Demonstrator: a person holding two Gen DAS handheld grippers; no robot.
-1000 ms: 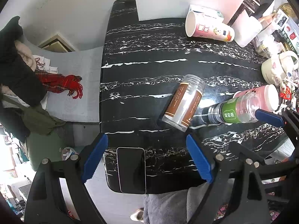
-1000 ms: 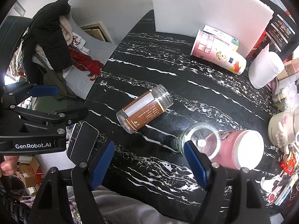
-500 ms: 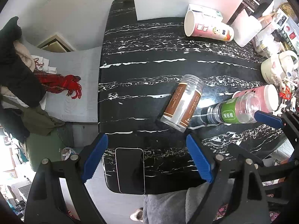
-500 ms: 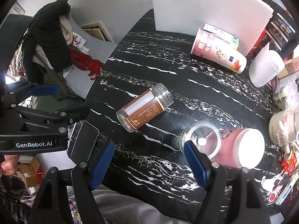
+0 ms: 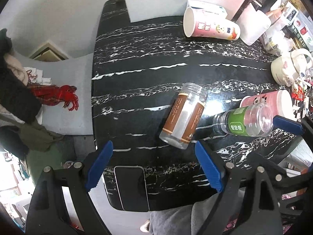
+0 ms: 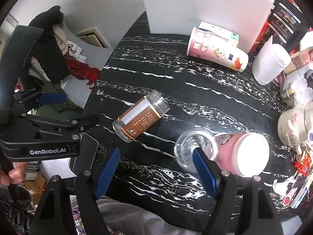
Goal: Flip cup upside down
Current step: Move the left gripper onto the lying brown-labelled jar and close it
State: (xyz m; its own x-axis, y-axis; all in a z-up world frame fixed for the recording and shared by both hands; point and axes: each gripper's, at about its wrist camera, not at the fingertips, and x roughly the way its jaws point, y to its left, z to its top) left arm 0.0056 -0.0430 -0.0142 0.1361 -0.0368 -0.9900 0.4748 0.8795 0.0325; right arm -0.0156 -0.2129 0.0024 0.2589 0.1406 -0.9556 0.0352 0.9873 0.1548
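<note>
Blue ribbed pads line both of my tongs: the left gripper (image 5: 154,164) hangs spread wide over the near table edge with nothing between its jaws, and the right gripper (image 6: 156,168) is just as wide and also holds nothing, though its right finger (image 6: 203,168) overlaps the green-labelled clear bottle (image 5: 244,120) in view; I cannot tell whether they touch. Just beyond lies the cup (image 5: 183,115), a clear plastic cylinder with a brown label, flat on its side; its long axis runs diagonally, threaded open mouth pointing away toward the far right, closed base toward me. The green bottle lies just right of it, near but apart, with a pink white-capped tub (image 6: 242,152) pressed against its far side. The black, white-veined marble table (image 5: 140,58) is glossy and bare to the cup's left and beyond. A dark phone (image 5: 131,188) lies at the near edge, and a pink paper cup (image 5: 209,28) lies sideways at the back.
</note>
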